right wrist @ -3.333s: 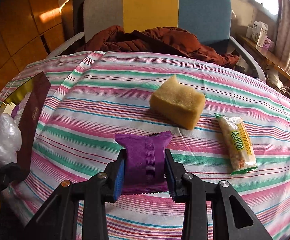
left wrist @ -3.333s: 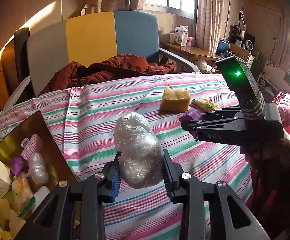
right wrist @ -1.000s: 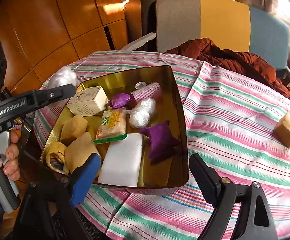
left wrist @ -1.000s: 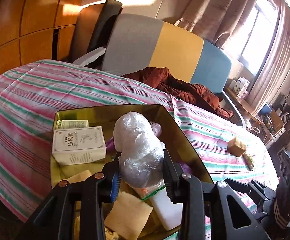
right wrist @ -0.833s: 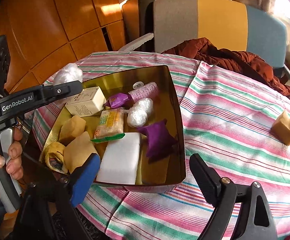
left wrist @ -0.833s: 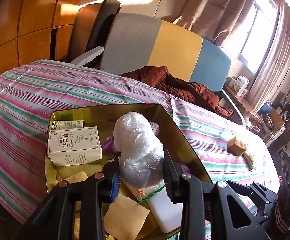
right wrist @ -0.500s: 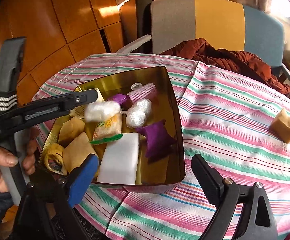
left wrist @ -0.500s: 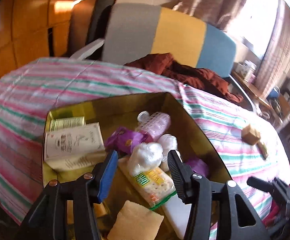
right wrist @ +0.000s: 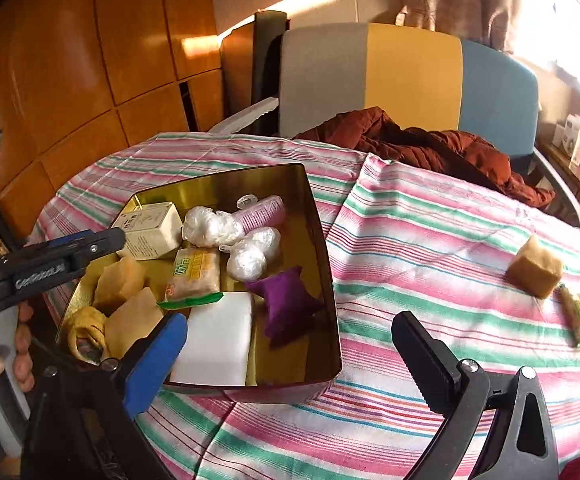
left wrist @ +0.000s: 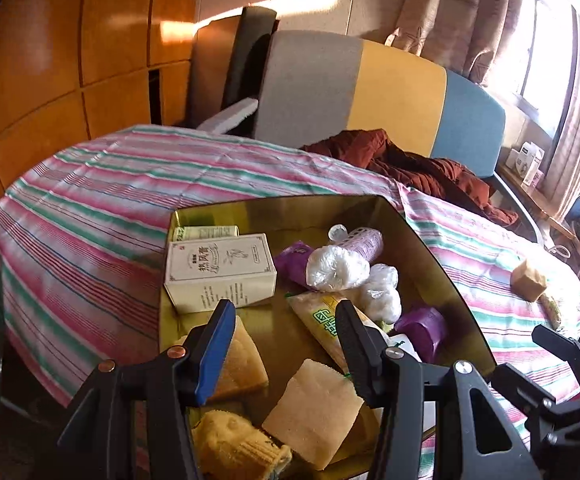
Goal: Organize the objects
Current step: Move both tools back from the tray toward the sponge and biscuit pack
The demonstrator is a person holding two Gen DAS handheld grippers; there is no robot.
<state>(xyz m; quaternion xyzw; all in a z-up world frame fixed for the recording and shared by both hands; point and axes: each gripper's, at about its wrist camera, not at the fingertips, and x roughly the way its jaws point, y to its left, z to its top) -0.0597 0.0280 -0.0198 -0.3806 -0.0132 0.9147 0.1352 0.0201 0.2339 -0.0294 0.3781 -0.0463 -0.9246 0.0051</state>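
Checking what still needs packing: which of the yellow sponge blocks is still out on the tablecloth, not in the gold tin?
The sponge block far right on the striped tablecloth, beside a snack packet. The other blocks lie inside the gold tin.

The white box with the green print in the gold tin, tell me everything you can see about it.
The white box is a small rectangular carton, apparently cardboard, cream-white with a thin border, dark characters and a plant drawing on its top face, plus fine print along the side. It looks closed and undamaged. It lies flat in the far left corner of the gold tin. A purple packet sits at its right end, and a tan sponge block lies just in front.
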